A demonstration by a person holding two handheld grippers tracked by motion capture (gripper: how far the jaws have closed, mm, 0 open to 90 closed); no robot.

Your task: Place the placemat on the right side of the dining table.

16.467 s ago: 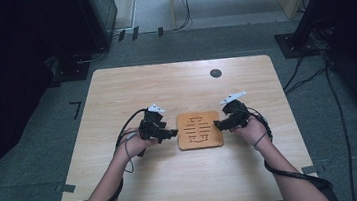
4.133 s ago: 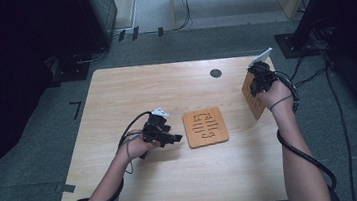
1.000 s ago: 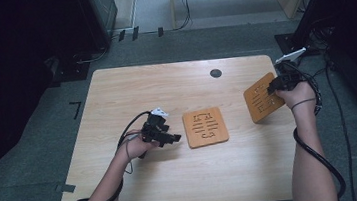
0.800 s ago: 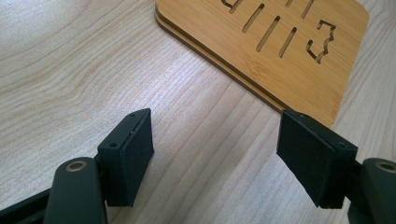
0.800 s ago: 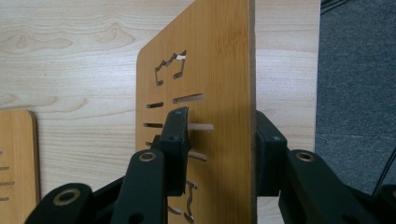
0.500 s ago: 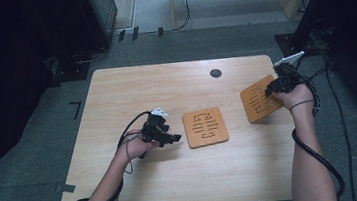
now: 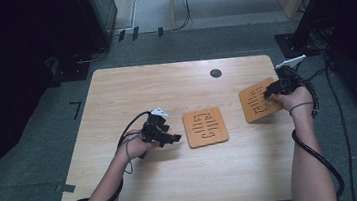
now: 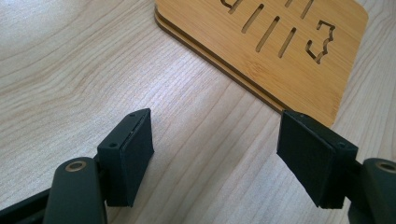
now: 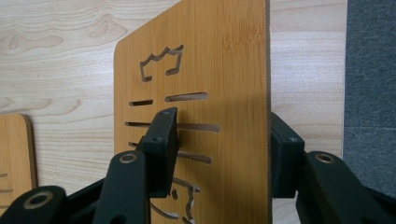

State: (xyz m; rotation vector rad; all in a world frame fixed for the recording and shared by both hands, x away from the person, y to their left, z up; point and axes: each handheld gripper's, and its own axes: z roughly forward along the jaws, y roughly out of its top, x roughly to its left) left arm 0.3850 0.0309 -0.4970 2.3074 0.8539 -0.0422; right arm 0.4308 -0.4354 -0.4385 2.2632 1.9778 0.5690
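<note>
A square bamboo board (image 7: 205,127) with cut slots lies flat at the table's middle; its edge (image 8: 219,60) shows a seam line. My left gripper (image 7: 173,138) rests just left of it, open, with bare tabletop between the jaws (image 8: 217,158). A second, matching board (image 7: 259,99) is held tilted near the table's right edge, with my right gripper (image 7: 271,91) shut on it. In the right gripper view one jaw presses the slotted face (image 9: 219,70) and the other sits behind the board. Whether its far edge touches the table I cannot tell.
A black round grommet (image 7: 216,73) sits near the table's back edge. The table's right edge (image 7: 285,119) runs close under the held board, with grey floor beyond. Dark equipment and cables stand on the floor at the right and back left.
The right gripper took one board from the middle and carried it to the right. Over the last second it drifted slightly left. The left gripper has stayed put.
</note>
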